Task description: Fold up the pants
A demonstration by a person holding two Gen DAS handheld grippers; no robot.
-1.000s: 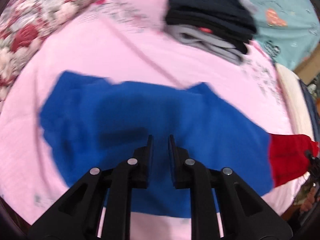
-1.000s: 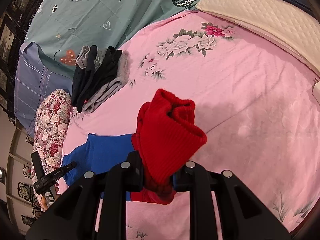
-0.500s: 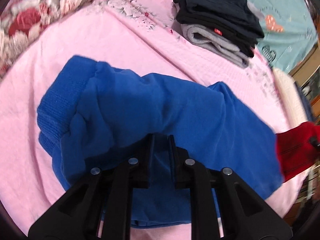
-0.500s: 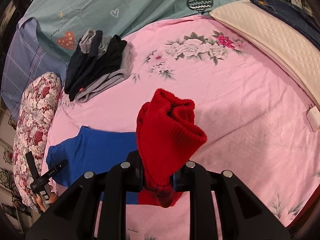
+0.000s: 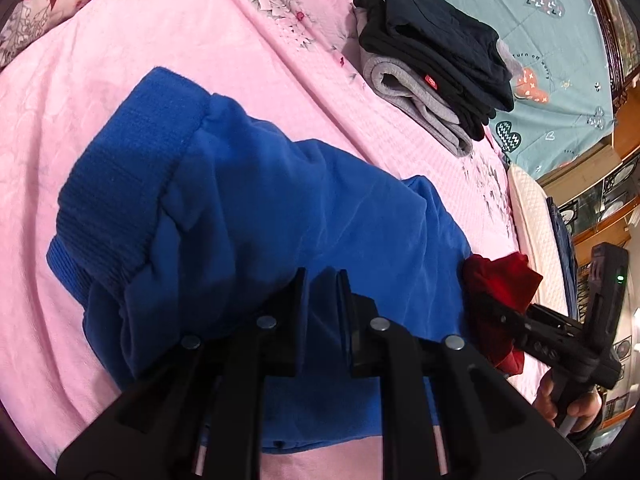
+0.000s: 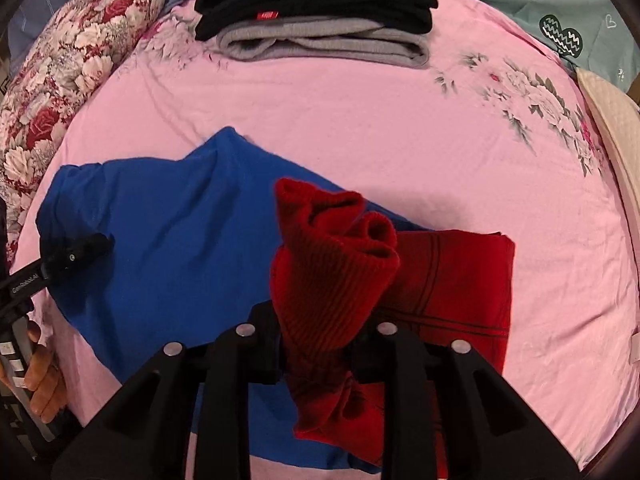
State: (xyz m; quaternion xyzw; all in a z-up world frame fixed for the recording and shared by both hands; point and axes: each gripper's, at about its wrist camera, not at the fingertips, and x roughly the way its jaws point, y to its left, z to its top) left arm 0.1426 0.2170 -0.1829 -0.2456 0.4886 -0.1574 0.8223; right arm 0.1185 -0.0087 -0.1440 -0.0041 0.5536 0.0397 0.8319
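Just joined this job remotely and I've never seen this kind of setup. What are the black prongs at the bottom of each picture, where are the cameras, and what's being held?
No robot here: a person holds a two-finger tool in each hand, each with a fisheye camera looking along its fingers. One picture is from the left tool, one from the right tool. On the pink bedsheet lie blue-and-red pants. The left tool is closed on blue cloth; the right tool grips the bunched red cuff. Behind sit a stack of folded dark and grey clothes and a floral pillow.
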